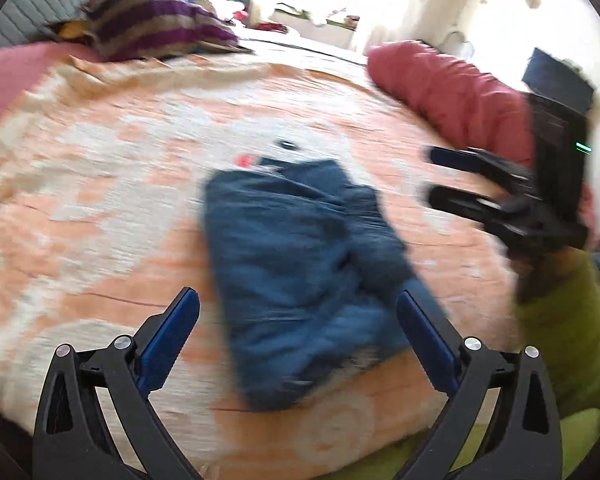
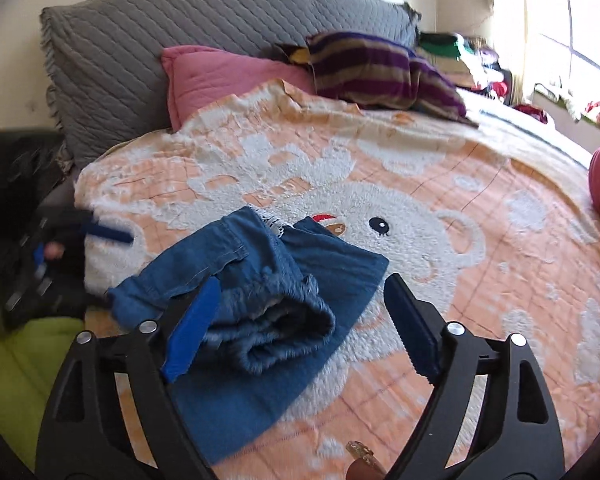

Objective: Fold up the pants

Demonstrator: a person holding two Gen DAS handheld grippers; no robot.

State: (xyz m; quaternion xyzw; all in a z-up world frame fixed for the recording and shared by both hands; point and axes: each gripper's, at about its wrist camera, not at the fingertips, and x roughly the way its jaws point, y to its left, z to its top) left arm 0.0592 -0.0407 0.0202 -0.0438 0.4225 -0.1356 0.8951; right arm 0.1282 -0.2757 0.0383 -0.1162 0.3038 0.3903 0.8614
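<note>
Left wrist view looks down along its fingers from the bed's near edge, close above the pants, facing the window. Right wrist view looks down from the pants' other side, close, toward the headboard pillow. Both share the pants, blanket and striped cushion.

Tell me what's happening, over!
Left gripper open, right gripper open, both empty. Blue pants lying folded on bear blanket. Nothing blocking.

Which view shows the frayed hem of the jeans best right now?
Right wrist: the frayed hem lies sharp and close between the open fingers. In the left wrist view the jeans are motion-blurred, the fringe indistinct.
</note>
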